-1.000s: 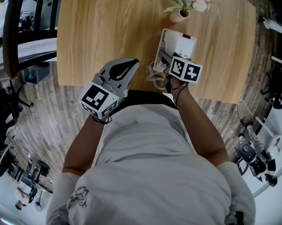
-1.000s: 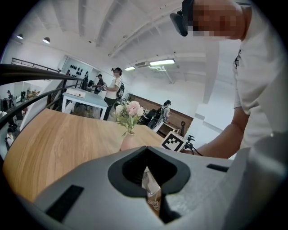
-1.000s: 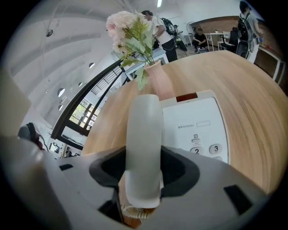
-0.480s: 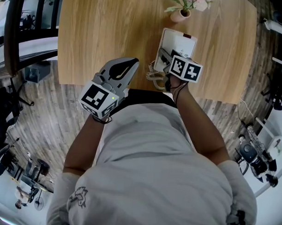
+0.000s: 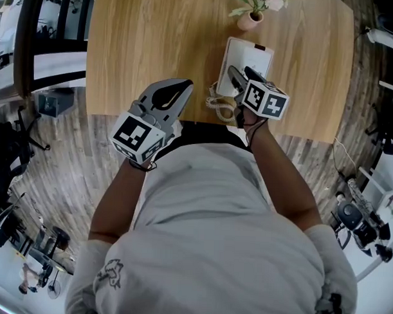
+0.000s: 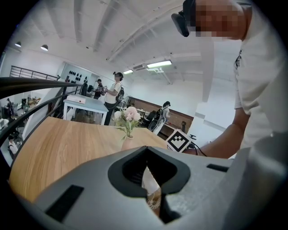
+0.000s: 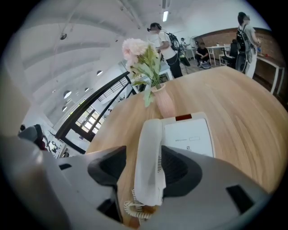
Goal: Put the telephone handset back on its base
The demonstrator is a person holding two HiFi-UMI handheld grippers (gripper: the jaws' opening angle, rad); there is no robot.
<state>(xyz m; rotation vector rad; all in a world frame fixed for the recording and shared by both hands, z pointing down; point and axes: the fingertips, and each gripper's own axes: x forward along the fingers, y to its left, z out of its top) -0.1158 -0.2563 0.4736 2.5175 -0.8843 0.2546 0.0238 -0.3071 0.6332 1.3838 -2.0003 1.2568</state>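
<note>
Telephone handset [image 7: 148, 161] lies along the left side of its white base [image 7: 189, 134] on the wooden desk [image 5: 155, 36]. At about 8 o'clock from the base, the left gripper [image 5: 184, 88] hangs over the desk's near edge, its jaws drawn together at the tips with nothing between them. A coiled cord [image 7: 137, 209] bunches at 7 o'clock of the base. The right gripper [image 5: 241, 74] straddles the handset; its jaws have just been opening and stand wide, with the handset between them and the left jaw clearly apart from it. A pink vase of flowers [image 7: 164, 105] stands at 12 o'clock.
</note>
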